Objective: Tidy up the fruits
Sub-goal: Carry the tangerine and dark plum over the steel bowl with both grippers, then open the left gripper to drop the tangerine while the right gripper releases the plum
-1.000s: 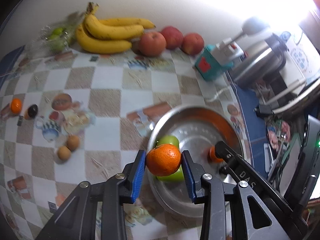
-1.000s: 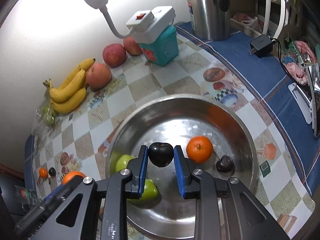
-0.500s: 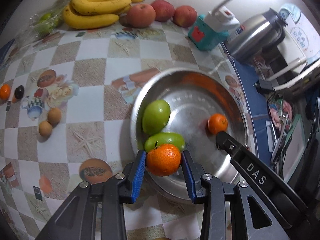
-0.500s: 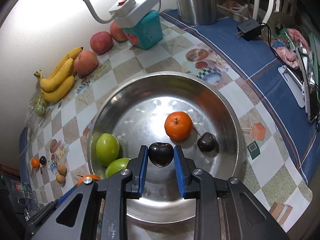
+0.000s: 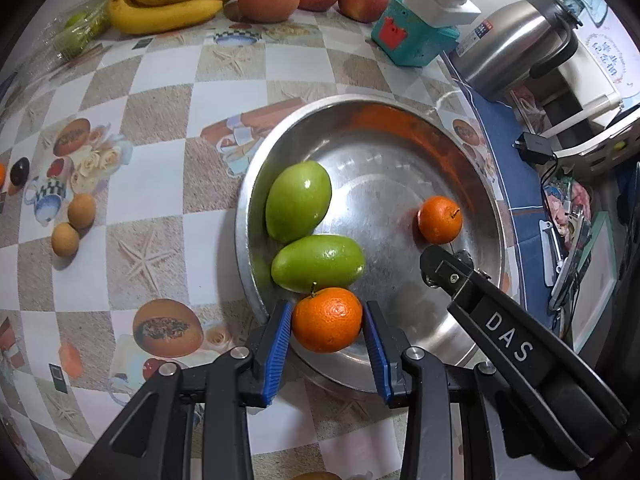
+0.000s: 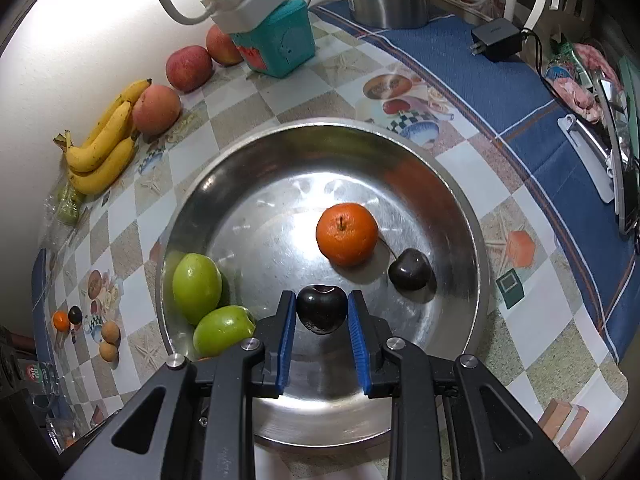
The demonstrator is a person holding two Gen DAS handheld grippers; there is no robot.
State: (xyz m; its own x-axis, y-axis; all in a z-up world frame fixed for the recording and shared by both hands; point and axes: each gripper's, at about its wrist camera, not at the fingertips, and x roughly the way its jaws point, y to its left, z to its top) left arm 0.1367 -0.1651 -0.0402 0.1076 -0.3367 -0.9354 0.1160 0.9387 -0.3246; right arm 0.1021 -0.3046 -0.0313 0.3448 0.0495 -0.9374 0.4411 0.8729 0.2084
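Left tongs (image 5: 327, 322) clenched on a mandarin (image 5: 327, 319), low centre of the left wrist view, hanging over the near rim of the steel bowl (image 5: 400, 120). Right tongs (image 6: 322, 314) clamped on a dark cherry (image 6: 322, 309), lower centre of the right wrist view, above the bowl floor. Inside the bowl: two green fruits (image 6: 197, 282) touching at lower left, a second mandarin (image 6: 346, 233) near centre, another cherry (image 6: 409, 269) just right of it. Upper left on the checked bench (image 6: 280, 96): bananas (image 6: 102, 148) and three apples (image 6: 156, 109) along the wall. Far left: small fruits (image 6: 109, 340) still outside the bowl.
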